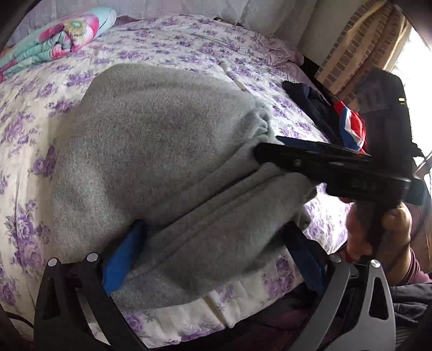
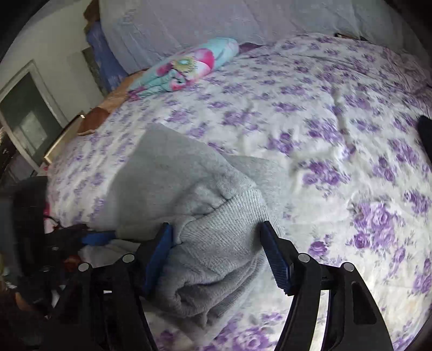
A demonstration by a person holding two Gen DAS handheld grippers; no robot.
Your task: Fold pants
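Grey sweatpants [image 1: 151, 140] lie folded on the floral bed cover [image 1: 189, 48]. In the left wrist view my left gripper [image 1: 213, 259] is open, its blue pads on either side of the pants' thick folded edge. The right gripper's fingers [image 1: 310, 156] reach in from the right at the ribbed waistband, held by a hand. In the right wrist view my right gripper [image 2: 216, 256] is open with the grey ribbed waistband [image 2: 224, 243] bunched between its pads; the rest of the pants [image 2: 167, 167] lie beyond. The left gripper's blue pad [image 2: 97, 239] shows at far left.
A folded teal and pink floral blanket [image 1: 59, 40] lies at the bed's far left, also in the right wrist view [image 2: 186, 64]. Dark blue and red-white clothing [image 1: 340, 118] sits at the bed's right edge. Pillows [image 2: 216, 19] line the headboard. Curtains and a bright window are on the right.
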